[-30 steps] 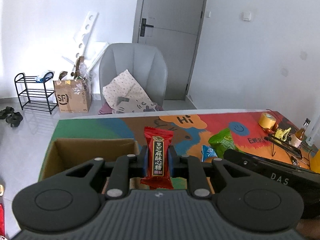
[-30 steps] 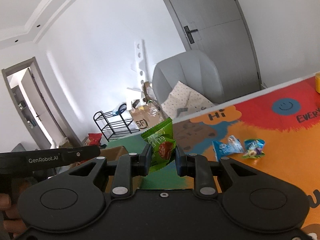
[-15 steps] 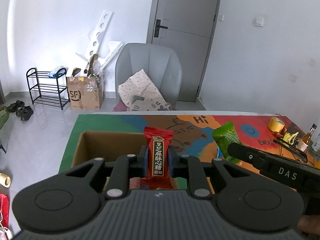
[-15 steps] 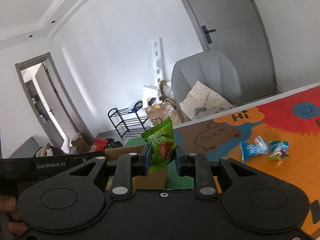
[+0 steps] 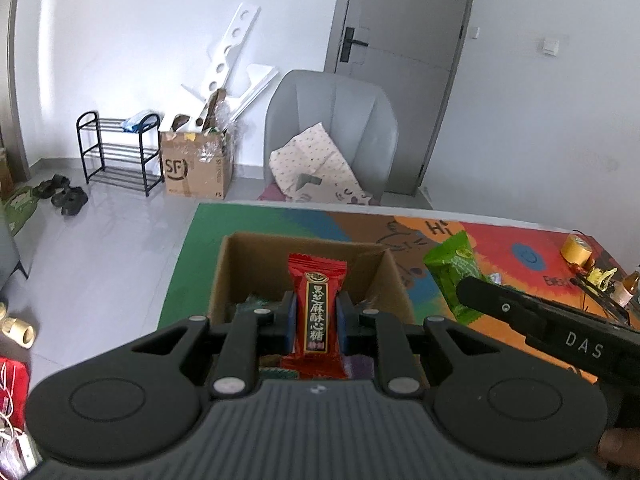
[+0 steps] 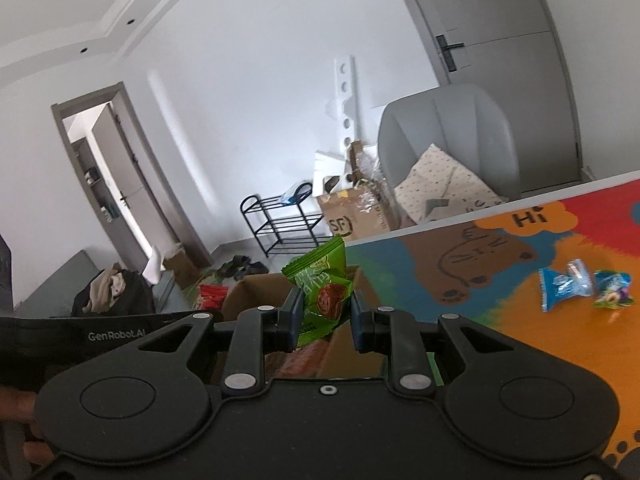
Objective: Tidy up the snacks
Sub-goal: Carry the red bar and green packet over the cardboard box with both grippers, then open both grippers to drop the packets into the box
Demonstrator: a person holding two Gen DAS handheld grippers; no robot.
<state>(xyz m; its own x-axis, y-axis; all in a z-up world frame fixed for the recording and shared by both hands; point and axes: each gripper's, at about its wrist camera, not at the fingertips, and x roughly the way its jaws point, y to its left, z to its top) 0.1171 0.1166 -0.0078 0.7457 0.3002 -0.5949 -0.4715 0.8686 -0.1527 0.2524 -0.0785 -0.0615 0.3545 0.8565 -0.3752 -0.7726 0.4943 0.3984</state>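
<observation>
My left gripper [image 5: 316,322] is shut on a red candy packet [image 5: 317,312] with black label, held upright over the open cardboard box [image 5: 236,268], which holds several snacks. My right gripper [image 6: 325,322] is shut on a green snack packet [image 6: 322,280] and holds it above the box's right side [image 6: 256,292]. The green packet also shows in the left wrist view [image 5: 456,272], just right of the box. Two small blue wrapped candies [image 6: 564,284] lie on the colourful table mat [image 6: 520,320].
A yellow tape roll [image 5: 576,249], a small bottle [image 5: 628,286] and cables sit at the table's far right. Beyond the table stand a grey chair [image 5: 332,120], an SF carton [image 5: 196,164] and a black shoe rack [image 5: 116,152].
Both grippers have moved left toward the box with their packets. The red candy is now over the box's inside and the green packet is at its right edge.
</observation>
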